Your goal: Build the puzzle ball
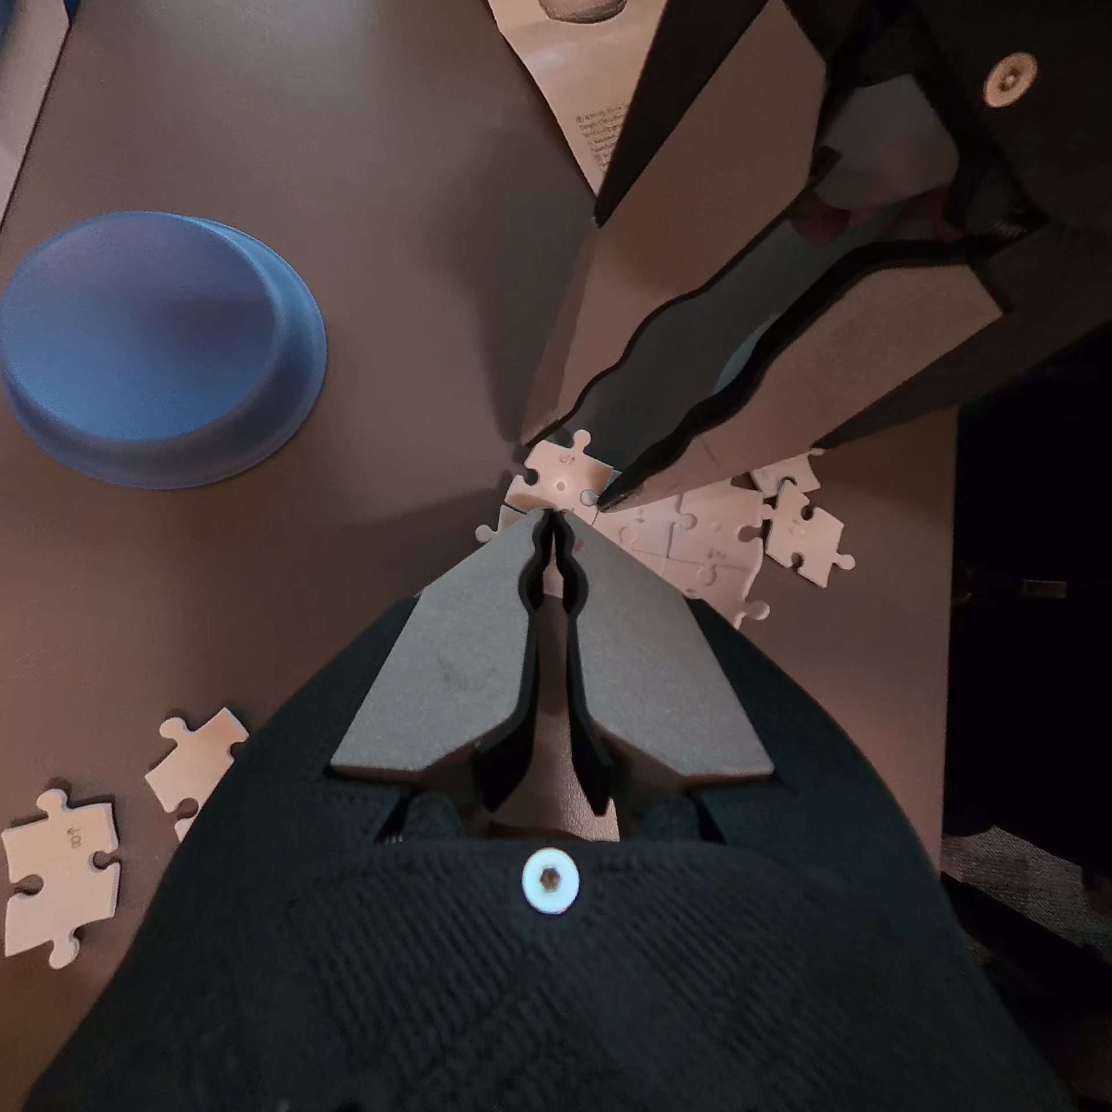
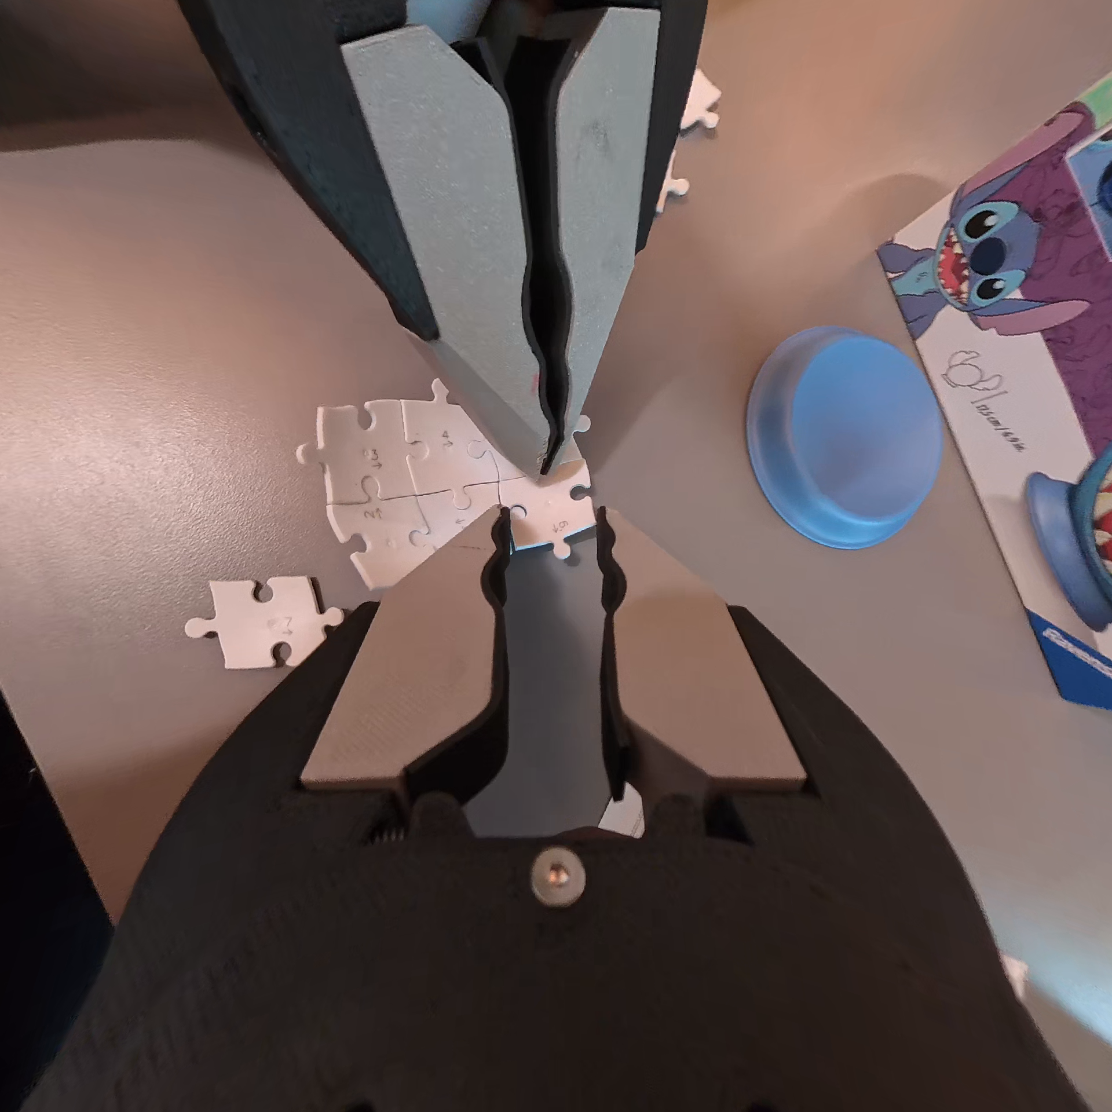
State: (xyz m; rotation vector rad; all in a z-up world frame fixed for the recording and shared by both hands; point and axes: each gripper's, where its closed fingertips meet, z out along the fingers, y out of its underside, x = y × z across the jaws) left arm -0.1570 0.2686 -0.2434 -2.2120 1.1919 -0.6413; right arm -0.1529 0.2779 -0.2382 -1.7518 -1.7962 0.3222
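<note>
left gripper (image 1: 553, 511): matte grey pads with wavy black edges, tips together, pressing on joined white puzzle pieces (image 2: 409, 475) | right gripper (image 2: 552, 511): tips apart, straddling flat knobbed piece (image 2: 550, 502) at cluster's edge on smooth table (image 2: 150, 361) | loose pieces seen: three (image 1: 60, 872) | one frosted blue round stand (image 2: 842, 439) | one printed cartoon box (image 2: 993, 313) | pieces carry small handwritten marks
</note>
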